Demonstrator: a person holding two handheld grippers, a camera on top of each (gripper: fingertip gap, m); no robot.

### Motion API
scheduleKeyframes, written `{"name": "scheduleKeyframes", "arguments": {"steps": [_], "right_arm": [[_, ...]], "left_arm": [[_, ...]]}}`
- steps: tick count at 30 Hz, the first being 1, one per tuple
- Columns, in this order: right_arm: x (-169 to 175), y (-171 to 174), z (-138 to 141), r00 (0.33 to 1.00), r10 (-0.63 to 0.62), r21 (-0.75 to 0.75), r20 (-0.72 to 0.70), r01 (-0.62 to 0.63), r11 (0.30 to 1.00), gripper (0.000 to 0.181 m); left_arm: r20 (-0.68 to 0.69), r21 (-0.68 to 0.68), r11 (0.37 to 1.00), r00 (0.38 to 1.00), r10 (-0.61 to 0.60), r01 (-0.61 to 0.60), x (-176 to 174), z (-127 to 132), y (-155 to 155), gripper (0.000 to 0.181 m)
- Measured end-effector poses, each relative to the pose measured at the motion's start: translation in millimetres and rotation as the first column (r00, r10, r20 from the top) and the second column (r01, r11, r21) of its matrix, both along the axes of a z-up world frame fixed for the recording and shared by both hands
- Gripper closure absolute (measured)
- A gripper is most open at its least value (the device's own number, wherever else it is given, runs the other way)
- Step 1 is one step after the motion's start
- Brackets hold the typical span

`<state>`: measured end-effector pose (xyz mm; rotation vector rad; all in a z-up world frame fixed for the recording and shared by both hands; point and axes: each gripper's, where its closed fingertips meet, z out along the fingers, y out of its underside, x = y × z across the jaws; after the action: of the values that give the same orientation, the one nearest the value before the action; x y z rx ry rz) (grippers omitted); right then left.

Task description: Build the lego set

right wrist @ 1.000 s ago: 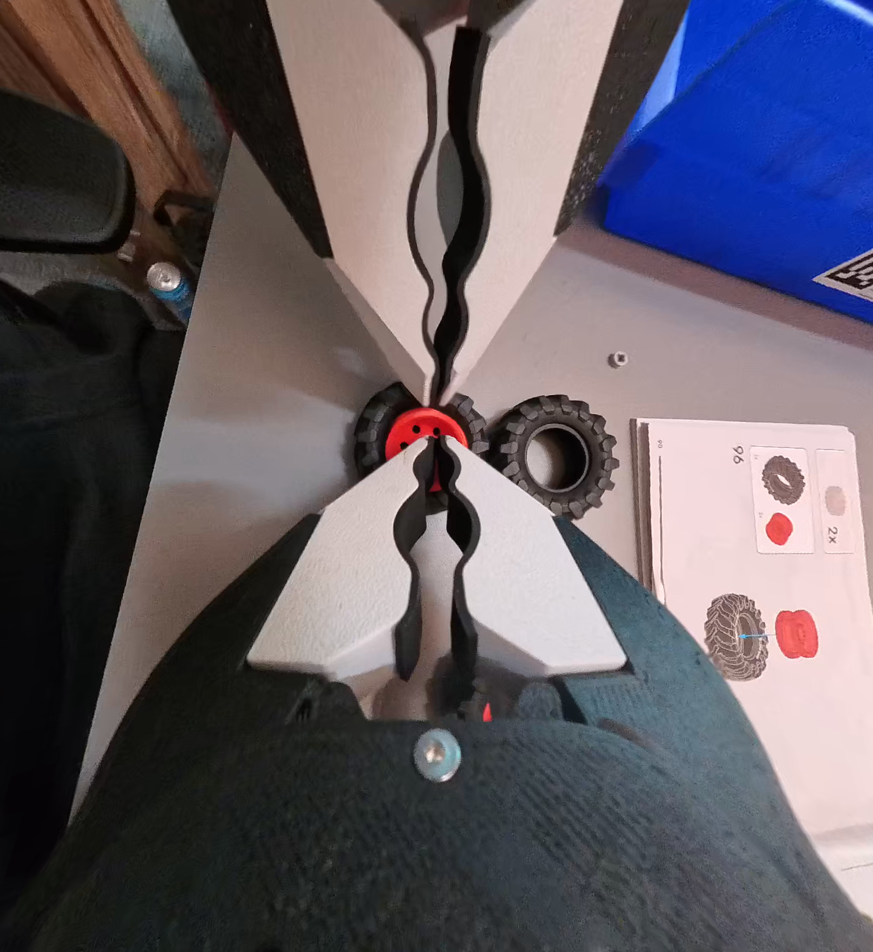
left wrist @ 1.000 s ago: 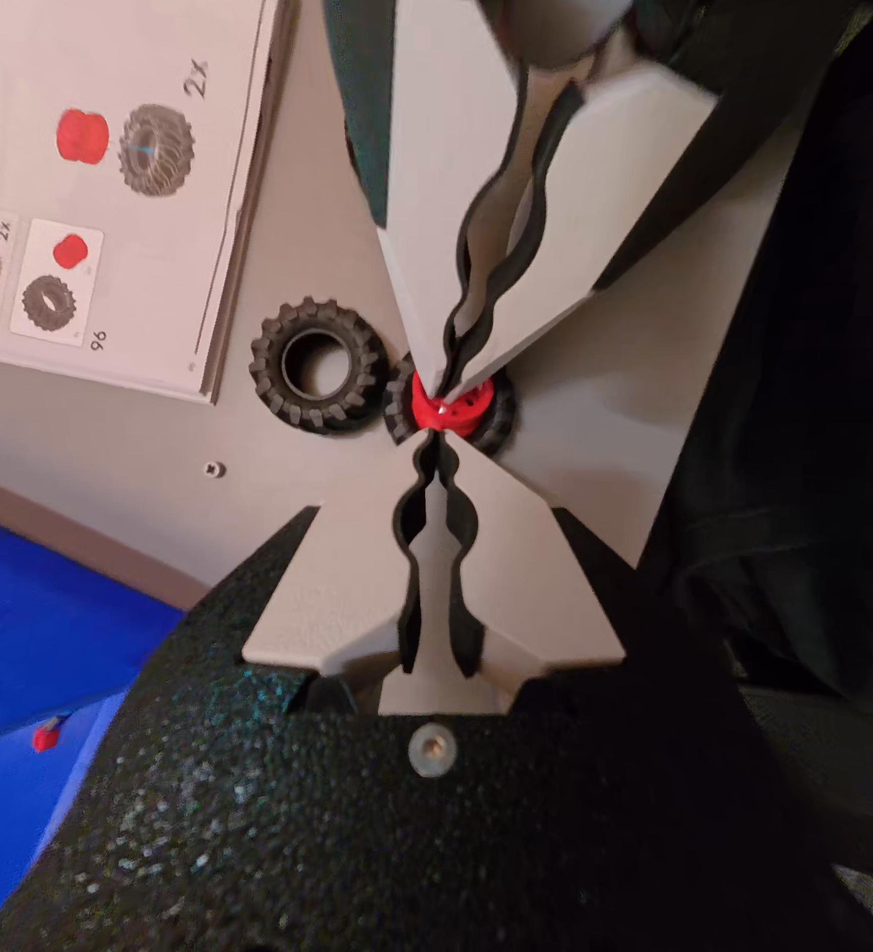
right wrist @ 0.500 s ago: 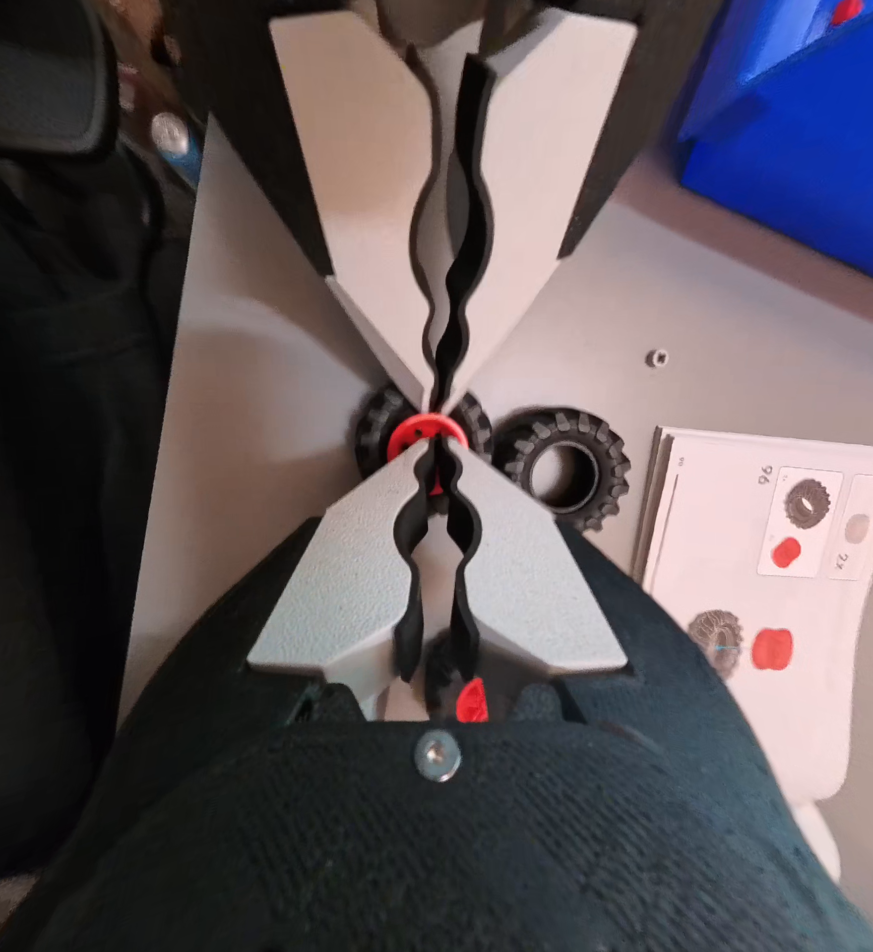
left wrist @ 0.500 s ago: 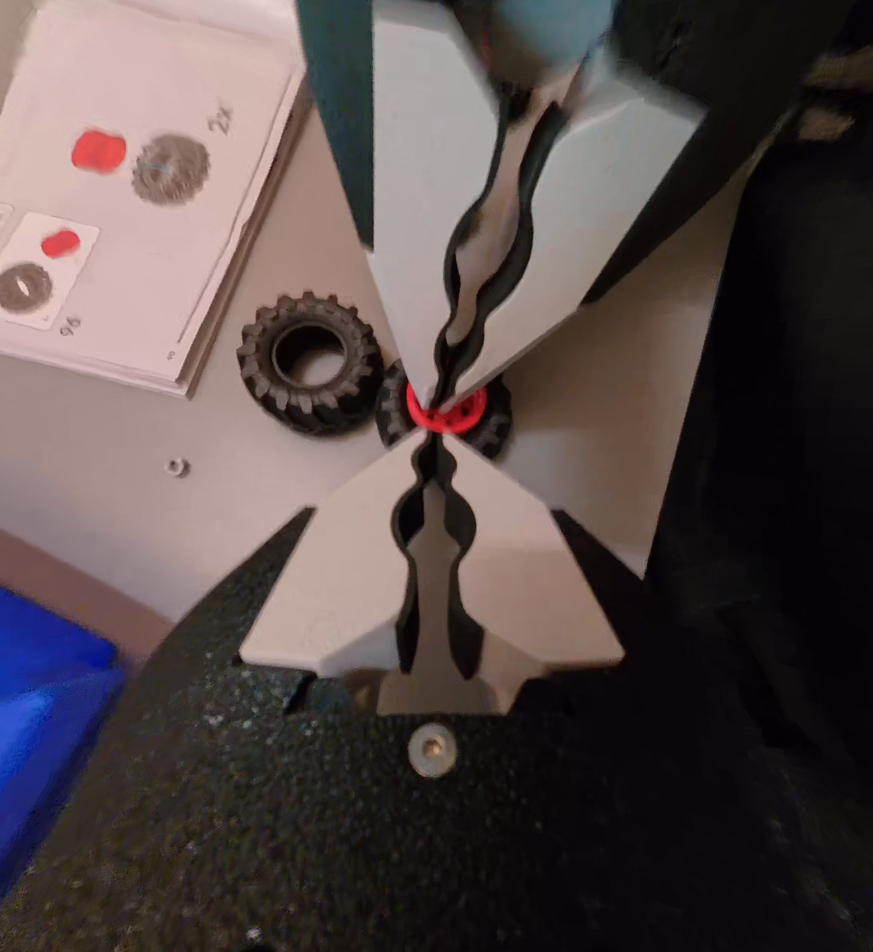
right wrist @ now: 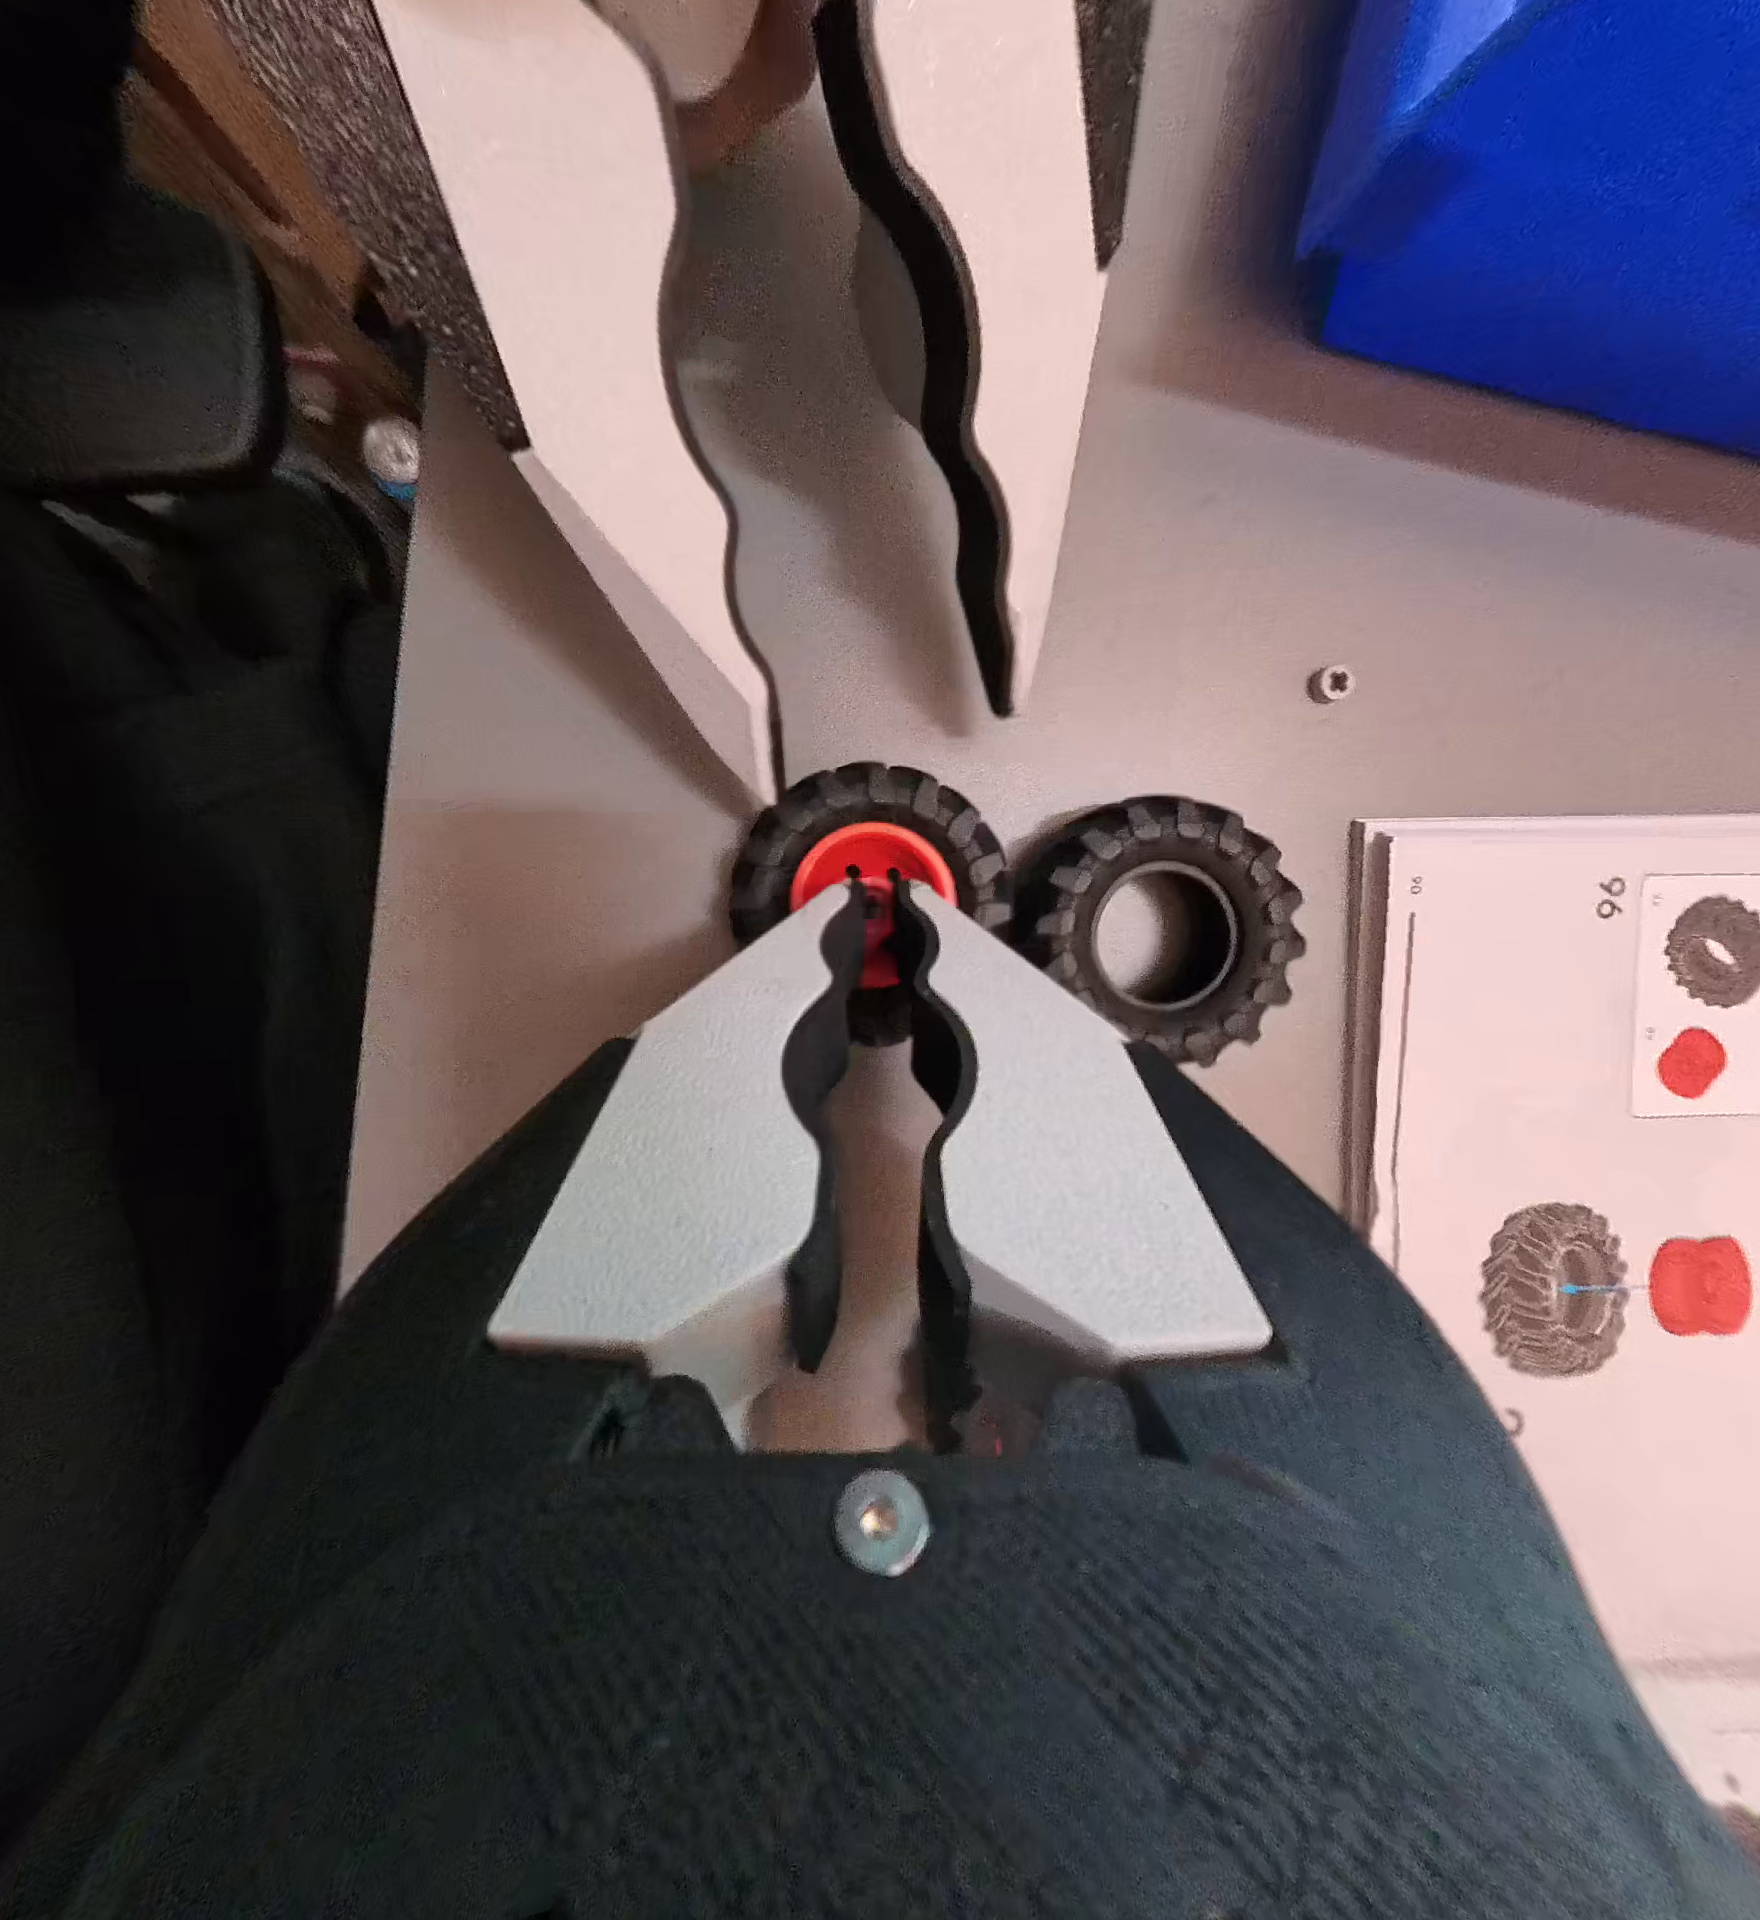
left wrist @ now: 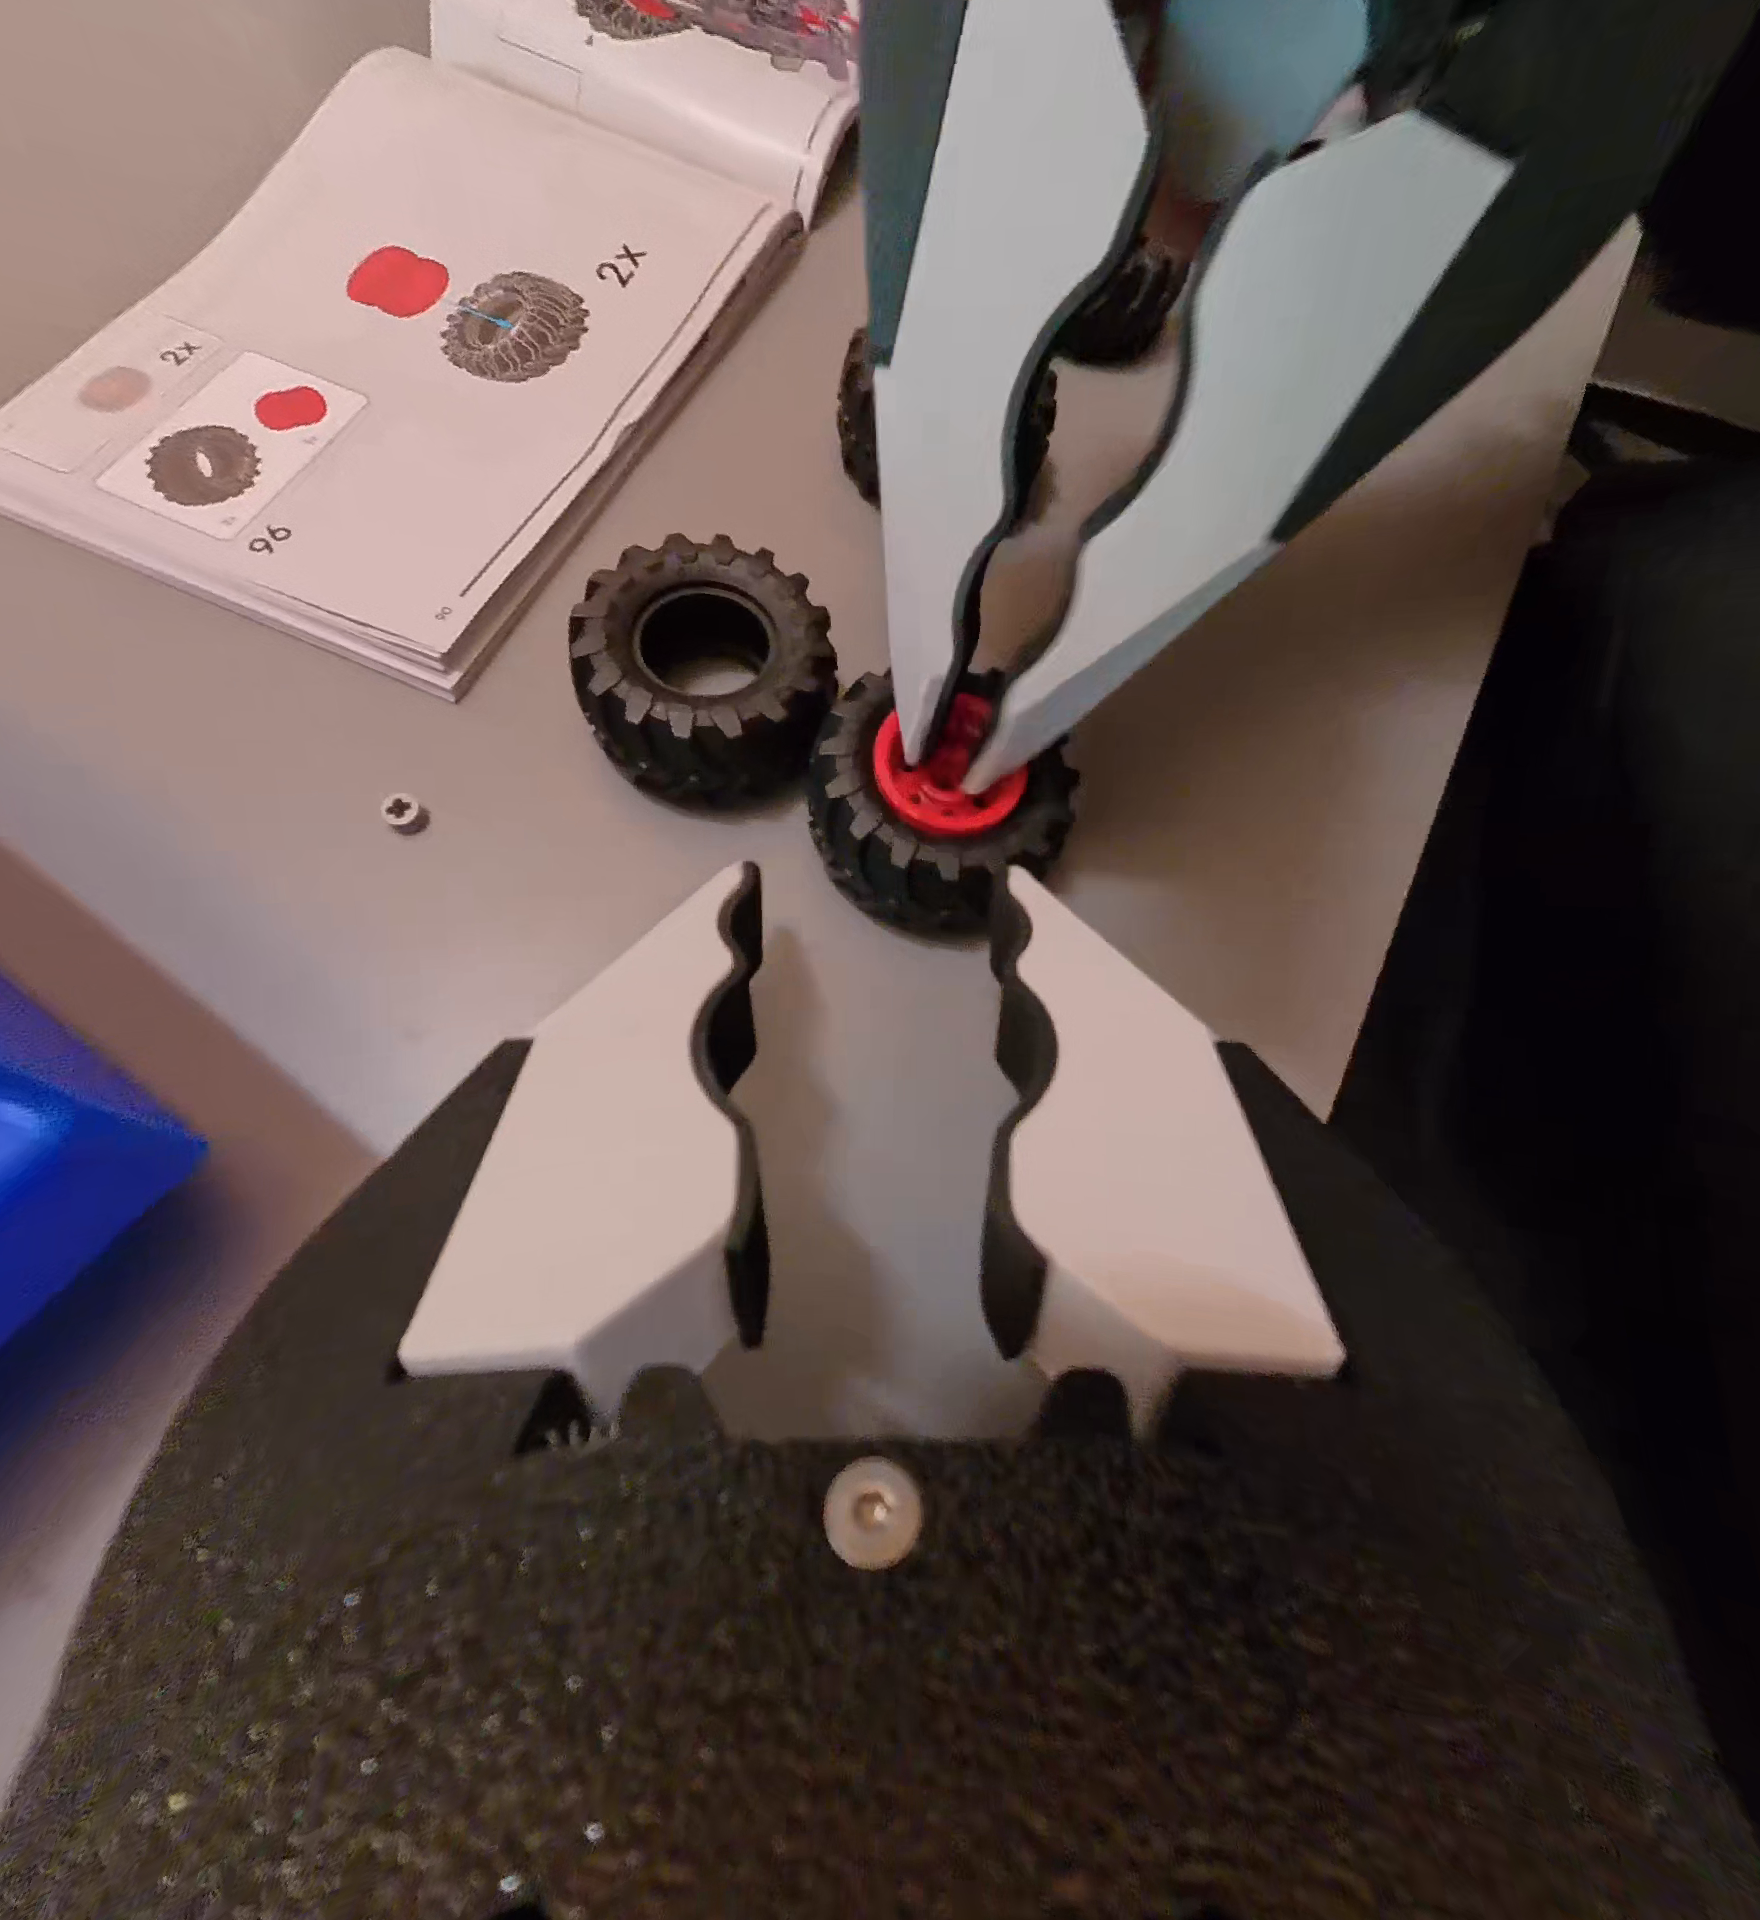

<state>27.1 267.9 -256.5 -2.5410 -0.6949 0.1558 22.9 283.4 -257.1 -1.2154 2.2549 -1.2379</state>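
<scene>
A black tyre (left wrist: 917, 873) with a red wheel hub (left wrist: 933, 805) pressed into it lies flat on the grey table (left wrist: 232, 935). A second, empty black tyre (left wrist: 699, 675) lies touching it on the left. My right gripper (left wrist: 949, 748) comes in from above and its tips are shut on the red hub's centre. My left gripper (left wrist: 876, 914) is open and empty, just short of the tyre. In the right wrist view, my right gripper (right wrist: 876, 894) pinches the hub (right wrist: 855, 857) in its tyre (right wrist: 865, 800), the empty tyre (right wrist: 1162, 925) lies to the right, and the open left gripper (right wrist: 886, 727) is opposite.
An open instruction booklet (left wrist: 388, 364) lies at the far left and also shows in the right wrist view (right wrist: 1582, 1143). A small grey piece (left wrist: 403, 812) lies loose on the table. A blue bin (left wrist: 3, 1143) stands off the table edge. More tyres (left wrist: 1115, 301) lie behind the right gripper. The grippers are tip to tip, or close to it. The small grey piece (left wrist: 403, 812) sits 8 centimetres or so from the ends of my left fingers.
My left gripper was shut with its tips at the red hub; it has opened and drawn back from the wheel. My right gripper stays pinched on the hub.
</scene>
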Motion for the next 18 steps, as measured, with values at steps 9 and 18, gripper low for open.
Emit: {"name": "scheduleKeyframes", "arguments": {"steps": [9,18], "right_arm": [[18,-19,14,0.994,-0.098,0.054,0.050,0.095,0.994,0.181],[11,-10,6,0.994,-0.107,0.131,-0.012,0.107,0.986,0.181]], "left_arm": [[0.082,0.105,0.991,0.992,-0.093,0.085,-2,19,-12,0.181],[-0.123,0.323,0.912,0.967,-0.223,0.252,10,-1,-20,0.181]]}}
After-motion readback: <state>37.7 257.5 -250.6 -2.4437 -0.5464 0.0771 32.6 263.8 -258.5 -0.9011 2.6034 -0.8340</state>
